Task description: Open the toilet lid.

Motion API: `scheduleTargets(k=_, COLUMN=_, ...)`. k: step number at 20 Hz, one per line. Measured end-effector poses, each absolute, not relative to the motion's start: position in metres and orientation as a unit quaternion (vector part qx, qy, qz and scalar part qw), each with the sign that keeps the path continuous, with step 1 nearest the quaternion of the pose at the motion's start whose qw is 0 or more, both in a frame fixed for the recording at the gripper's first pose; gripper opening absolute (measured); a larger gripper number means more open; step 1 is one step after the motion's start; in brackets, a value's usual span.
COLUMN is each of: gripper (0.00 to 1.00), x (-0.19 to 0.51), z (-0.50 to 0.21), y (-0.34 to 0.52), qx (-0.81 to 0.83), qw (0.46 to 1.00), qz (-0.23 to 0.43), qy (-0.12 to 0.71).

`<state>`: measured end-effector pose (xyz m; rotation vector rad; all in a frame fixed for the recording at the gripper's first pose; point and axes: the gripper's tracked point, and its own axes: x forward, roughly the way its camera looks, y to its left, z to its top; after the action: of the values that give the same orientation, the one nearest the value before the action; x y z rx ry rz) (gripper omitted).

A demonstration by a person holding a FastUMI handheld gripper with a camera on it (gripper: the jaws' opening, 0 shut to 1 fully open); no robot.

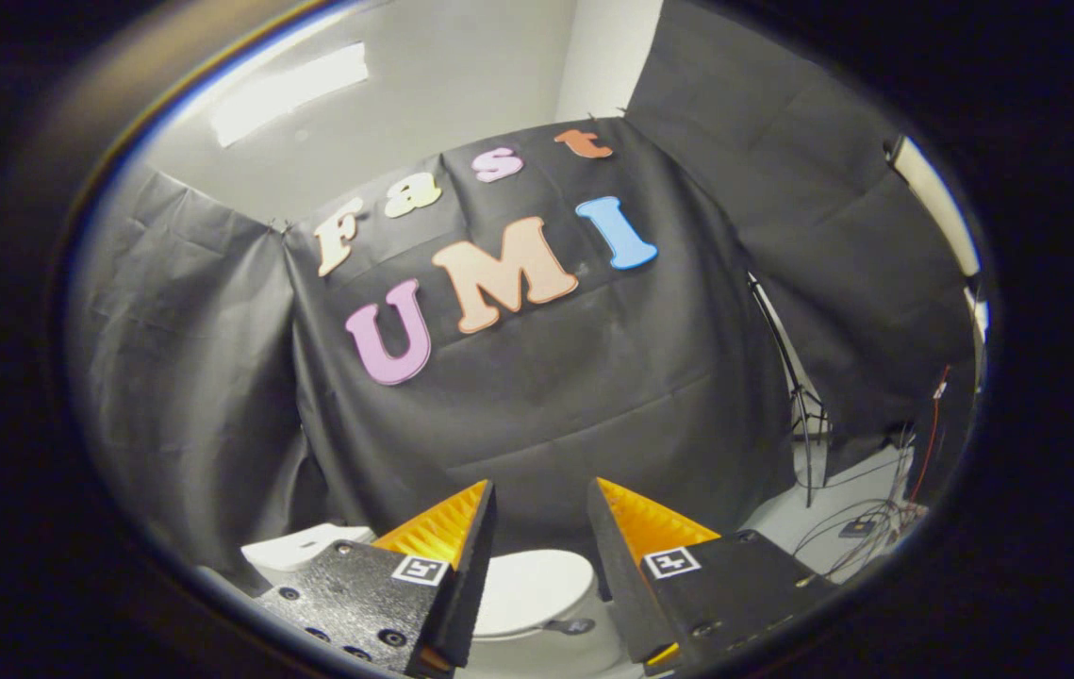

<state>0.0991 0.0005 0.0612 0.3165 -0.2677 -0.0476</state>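
We ride high with the tongs point(541, 495) spread apart, gripping nothing, their two fingers angled like a V with a clear gap between them. Down through that gap, at six o'clock from the fingertips, sits the toilet lid point(534, 589), white and lying flat, shut over the bowl. It is well below and beyond the tips, nothing touching it. At nine o'clock from the lid, partly behind the left finger, we catch the white cistern point(303, 549) against the booth's black cloth wall point(584, 396).

We reckon this is the approach: the tongs are held wide so that they can straddle the lid's front edge once we drop down. The lid is centred between the fingers, which suggests we are lining up on purpose. Off at three o'clock, a tripod stand point(805, 415) and loose cables point(862, 523) trail over the pale floor point(782, 519), well clear of our path.
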Motion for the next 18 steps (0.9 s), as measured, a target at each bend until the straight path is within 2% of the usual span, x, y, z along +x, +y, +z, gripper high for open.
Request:
scheduleTargets(k=13, gripper=0.59, x=0.161, z=-0.006, y=0.017, qx=0.372, qw=0.912, qz=-0.084, qy=-0.149)
scheduleTargets(k=18, gripper=0.59, x=0.183, z=-0.075, y=0.03, qx=0.454, qw=0.879, qz=-0.105, qy=-0.107)
